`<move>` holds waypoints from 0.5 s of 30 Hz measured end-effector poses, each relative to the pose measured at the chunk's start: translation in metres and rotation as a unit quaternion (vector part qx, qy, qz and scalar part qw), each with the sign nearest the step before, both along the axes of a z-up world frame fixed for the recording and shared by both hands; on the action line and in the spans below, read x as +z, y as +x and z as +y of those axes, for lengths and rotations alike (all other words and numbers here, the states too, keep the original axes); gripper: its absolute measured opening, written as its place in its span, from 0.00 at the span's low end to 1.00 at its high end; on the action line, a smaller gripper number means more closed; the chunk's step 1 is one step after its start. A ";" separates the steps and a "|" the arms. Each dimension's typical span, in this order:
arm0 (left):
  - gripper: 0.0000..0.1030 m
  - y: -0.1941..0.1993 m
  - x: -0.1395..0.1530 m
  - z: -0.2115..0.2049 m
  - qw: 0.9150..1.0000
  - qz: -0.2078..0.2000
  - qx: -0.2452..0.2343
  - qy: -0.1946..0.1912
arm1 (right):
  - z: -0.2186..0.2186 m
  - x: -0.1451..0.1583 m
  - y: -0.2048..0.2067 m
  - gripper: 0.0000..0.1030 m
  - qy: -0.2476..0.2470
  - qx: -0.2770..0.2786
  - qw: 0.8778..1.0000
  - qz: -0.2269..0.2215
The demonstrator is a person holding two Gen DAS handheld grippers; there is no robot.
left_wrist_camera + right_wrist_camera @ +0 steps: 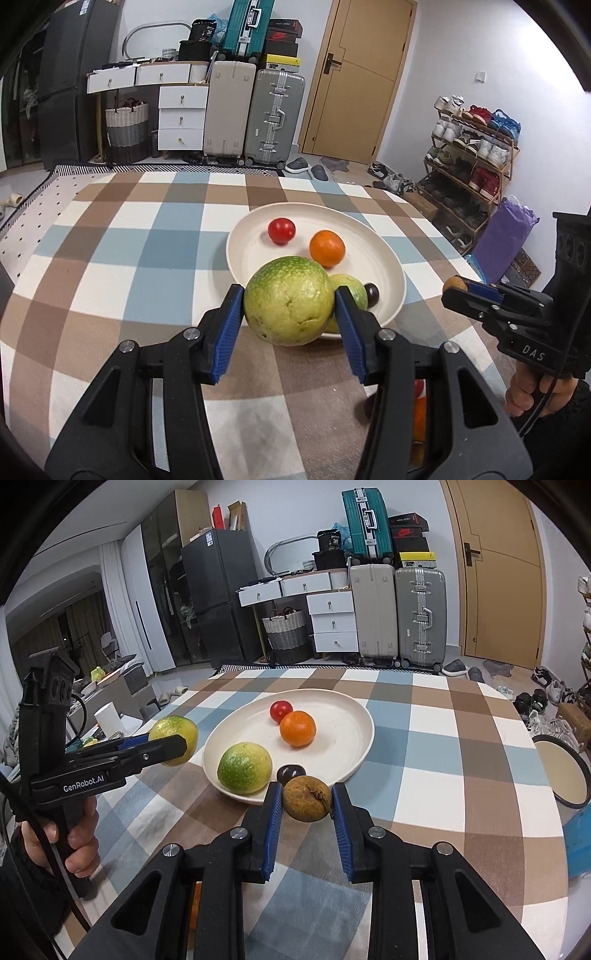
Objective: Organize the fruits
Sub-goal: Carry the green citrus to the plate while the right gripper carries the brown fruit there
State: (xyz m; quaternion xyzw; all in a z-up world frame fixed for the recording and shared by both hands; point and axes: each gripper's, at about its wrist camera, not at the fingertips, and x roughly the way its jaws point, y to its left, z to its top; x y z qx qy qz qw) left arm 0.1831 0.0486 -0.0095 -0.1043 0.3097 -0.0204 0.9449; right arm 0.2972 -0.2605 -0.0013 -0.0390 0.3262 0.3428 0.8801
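My left gripper [290, 301] is shut on a large green-yellow fruit [288, 301], held just short of the near rim of the white plate [243, 236]; in the right wrist view that same gripper [173, 746] grips the fruit [173, 733] left of the plate [340, 709]. My right gripper [306, 799] is shut on a small brown fruit [306, 797] at the plate's near rim. On the plate lie a red tomato [280, 710], an orange [297, 728], a second green fruit [244, 768] and a dark plum [290, 773].
The plate stands on a checked tablecloth [129, 258] covering the table. A round tray [561, 775] leans off the table's right side. Suitcases [273, 114], a white drawer unit [181, 118] and a shoe rack [472, 155] stand beyond the far edge. A person's hand [77, 834] holds the left gripper's handle.
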 end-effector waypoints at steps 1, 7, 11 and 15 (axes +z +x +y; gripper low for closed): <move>0.46 0.003 0.001 0.001 1.000 0.000 0.000 0.001 | 0.001 0.001 0.001 0.27 0.000 -0.001 1.000 -0.002; 0.46 0.023 0.002 0.008 1.000 0.001 0.003 -0.001 | 0.011 0.005 0.014 0.27 0.002 -0.008 1.000 -0.008; 0.46 0.033 -0.003 0.007 1.000 0.003 0.002 0.004 | 0.017 0.006 0.023 0.27 -0.001 -0.014 1.000 -0.010; 0.46 0.042 -0.010 0.011 1.000 0.007 0.003 0.000 | 0.022 0.002 0.034 0.27 0.003 -0.024 1.000 -0.008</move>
